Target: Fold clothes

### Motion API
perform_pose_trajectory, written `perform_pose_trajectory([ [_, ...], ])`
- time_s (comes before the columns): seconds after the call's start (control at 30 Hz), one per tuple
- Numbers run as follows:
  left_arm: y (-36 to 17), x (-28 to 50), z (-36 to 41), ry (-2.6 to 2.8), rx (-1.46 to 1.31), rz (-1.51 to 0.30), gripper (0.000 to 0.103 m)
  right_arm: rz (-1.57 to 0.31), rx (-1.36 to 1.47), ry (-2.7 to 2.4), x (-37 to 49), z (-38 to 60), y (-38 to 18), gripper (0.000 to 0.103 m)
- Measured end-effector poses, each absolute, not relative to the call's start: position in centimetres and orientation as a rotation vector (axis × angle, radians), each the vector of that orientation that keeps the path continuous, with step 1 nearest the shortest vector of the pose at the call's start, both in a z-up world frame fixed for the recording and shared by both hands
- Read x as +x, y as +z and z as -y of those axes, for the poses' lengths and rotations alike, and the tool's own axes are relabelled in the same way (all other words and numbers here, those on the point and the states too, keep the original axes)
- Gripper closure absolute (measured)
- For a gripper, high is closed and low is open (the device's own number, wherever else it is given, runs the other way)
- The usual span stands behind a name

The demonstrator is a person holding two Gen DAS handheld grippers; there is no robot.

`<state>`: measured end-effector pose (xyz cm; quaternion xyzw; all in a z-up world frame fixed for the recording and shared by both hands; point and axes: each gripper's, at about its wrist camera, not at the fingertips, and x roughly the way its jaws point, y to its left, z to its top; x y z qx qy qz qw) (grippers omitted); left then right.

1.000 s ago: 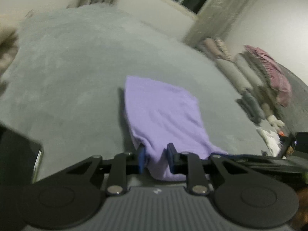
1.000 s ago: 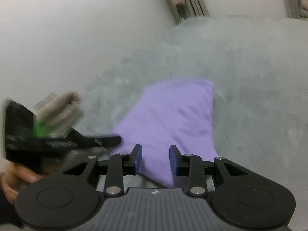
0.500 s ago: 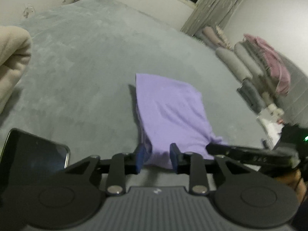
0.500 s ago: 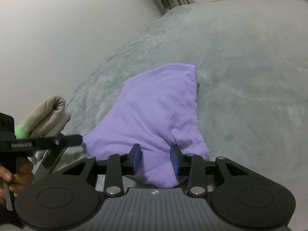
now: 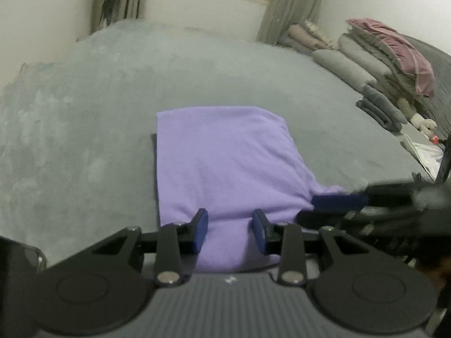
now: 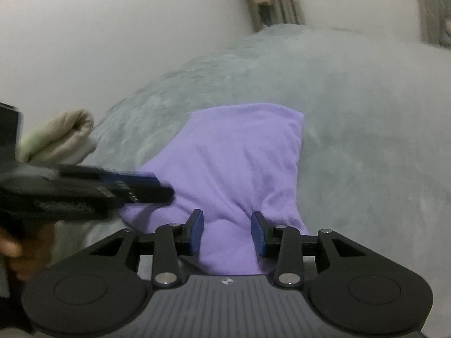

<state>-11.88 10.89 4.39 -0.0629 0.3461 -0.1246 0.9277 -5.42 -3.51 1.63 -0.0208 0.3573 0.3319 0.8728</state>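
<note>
open bed (image 5: 84, 140) left, pillows (image 5: 366, 64) prob. blocking right

No legible txt; tongs (image 6: 84, 207) print too blurred.

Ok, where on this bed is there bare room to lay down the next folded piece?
Bare grey bedspread lies left of the purple garment, and beyond it toward the window wall. The right side is crowded with stacked pillows and bedding; the near edge holds both grippers.
</note>
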Motion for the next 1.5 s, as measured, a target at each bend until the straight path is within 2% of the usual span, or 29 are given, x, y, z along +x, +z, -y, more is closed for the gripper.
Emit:
perform_pose_trajectory([
  [0.03,3.9,-11.9,-10.8,-0.249,-0.114,-0.716,0.07,-0.743,-0.058,0.678,-5.3,3.8,1.9,0.056],
  [0.1,3.0,-11.8,-10.7,-0.238,-0.091,-0.726,0.07,-0.738,-0.06,0.632,-4.9,4.5,2.3,0.053],
  [0.23,2.8,-11.5,-10.7,-0.243,-0.116,-0.721,0.07,-0.699,0.03,0.656,-3.5,5.0,3.7,0.053],
  [0.33,2.6,-11.5,-10.4,-0.247,-0.105,-0.714,0.069,-0.668,-0.021,0.737,-2.4,3.0,4.1,0.053],
  [0.53,2.2,-11.6,-10.7,-0.255,-0.106,-0.704,0.069,-0.695,-0.177,0.763,1.6,-0.9,2.1,0.053],
  [0.63,2.2,-11.7,-10.6,-0.258,-0.095,-0.704,0.069,-0.675,-0.158,0.721,3.5,0.1,1.2,0.055],
  [0.73,2.5,-11.6,-11.0,-0.27,-0.095,-0.709,0.068,-0.692,-0.113,0.617,4.4,1.7,1.0,0.052],
  [0.87,4.1,-11.4,-12.4,-0.295,-0.138,-0.667,0.054,-0.677,-0.04,0.624,4.2,2.4,2.1,0.052],
  [1.03,6.8,-7.8,-13.3,-0.254,-0.15,-0.625,0.054,-0.564,-0.072,0.649,2.9,1.2,4.2,0.052],
  [1.17,7.4,-3.7,-12.7,-0.251,-0.167,-0.605,0.058,-0.53,-0.105,0.68,2.4,0.6,3.9,0.056],
  [1.23,6.7,-2.2,-12.7,-0.244,-0.189,-0.603,0.058,-0.554,-0.107,0.671,2.7,0.4,3.2,0.068],
  [1.43,3.0,0.1,-12.2,-0.188,-0.144,-0.71,0.058,-0.609,-0.085,0.638,4.2,-0.1,0.7,0.068],
  [1.5,2.3,0.5,-12.5,-0.178,-0.155,-0.723,0.052,-0.62,-0.076,0.626,4.6,0.1,0.3,0.068],
])
